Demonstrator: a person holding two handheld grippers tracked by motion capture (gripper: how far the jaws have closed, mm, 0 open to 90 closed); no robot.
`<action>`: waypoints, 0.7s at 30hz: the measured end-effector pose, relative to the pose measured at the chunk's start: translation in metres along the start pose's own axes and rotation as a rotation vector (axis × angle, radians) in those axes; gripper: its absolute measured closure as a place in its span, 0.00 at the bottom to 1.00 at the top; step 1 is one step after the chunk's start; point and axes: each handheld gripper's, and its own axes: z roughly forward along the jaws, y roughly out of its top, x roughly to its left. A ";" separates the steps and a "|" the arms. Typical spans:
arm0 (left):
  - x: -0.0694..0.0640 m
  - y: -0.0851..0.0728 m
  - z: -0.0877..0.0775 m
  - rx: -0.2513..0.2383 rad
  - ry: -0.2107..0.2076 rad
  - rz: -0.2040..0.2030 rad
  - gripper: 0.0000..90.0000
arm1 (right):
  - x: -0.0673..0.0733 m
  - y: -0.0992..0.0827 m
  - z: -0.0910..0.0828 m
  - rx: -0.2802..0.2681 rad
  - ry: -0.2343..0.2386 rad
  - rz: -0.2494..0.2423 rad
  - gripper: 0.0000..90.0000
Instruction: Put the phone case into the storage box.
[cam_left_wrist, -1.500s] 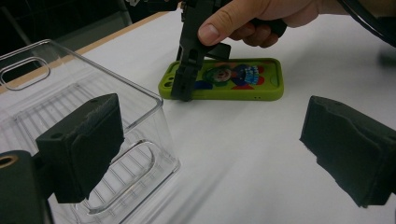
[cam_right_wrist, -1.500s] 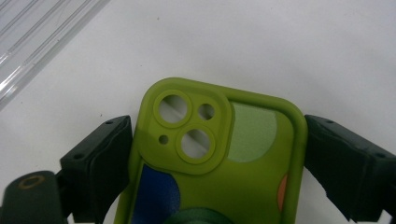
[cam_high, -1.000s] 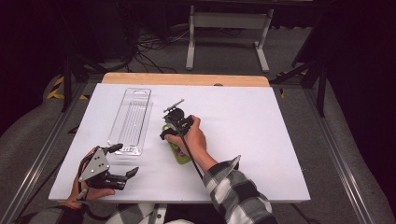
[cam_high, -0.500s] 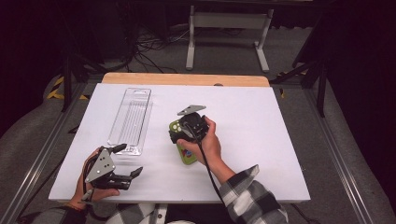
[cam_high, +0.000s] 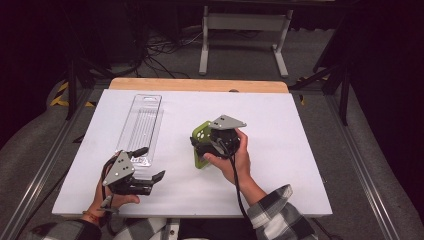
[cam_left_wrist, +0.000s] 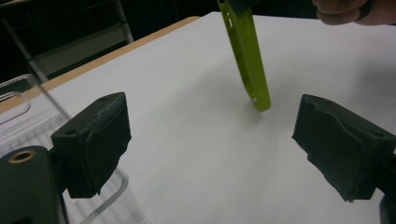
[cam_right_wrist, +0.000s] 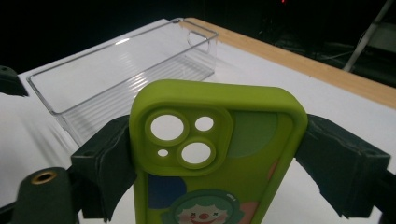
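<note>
A lime-green phone case (cam_high: 200, 160) with a clown picture stands tilted upright near the middle of the white table, camera cut-outs uppermost (cam_right_wrist: 180, 140). My right gripper (cam_high: 205, 143) is shut on it, and its pads (cam_right_wrist: 108, 161) press on both long edges. The case's lower end (cam_left_wrist: 261, 100) hangs just at the table top; I cannot tell whether it touches. My left gripper (cam_high: 150, 163) is open at the front left, beside the near end of a clear plastic tray (cam_high: 143, 117). Its jaws have just been closing a little, with nothing between them (cam_left_wrist: 210, 140).
The clear tray (cam_right_wrist: 116, 70) lies lengthwise on the left half of the table (cam_high: 300, 150), and it holds nothing. A wooden strip (cam_high: 200, 85) runs along the far edge. Metal rails flank the table on both sides.
My right hand has lifted and swung to the right, raising the green case from lying flat to standing on end. My left gripper has drifted slightly right and up.
</note>
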 end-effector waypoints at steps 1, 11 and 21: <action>-0.002 0.003 0.004 0.005 -0.011 0.001 0.12 | 0.001 0.000 -0.002 -0.009 0.006 0.000 0.17; -0.015 0.020 0.027 0.023 -0.044 0.014 0.12 | 0.012 0.001 -0.016 -0.073 0.005 -0.013 0.17; -0.019 0.026 0.040 0.000 -0.054 -0.011 0.17 | 0.023 -0.001 -0.015 -0.092 0.027 -0.014 0.17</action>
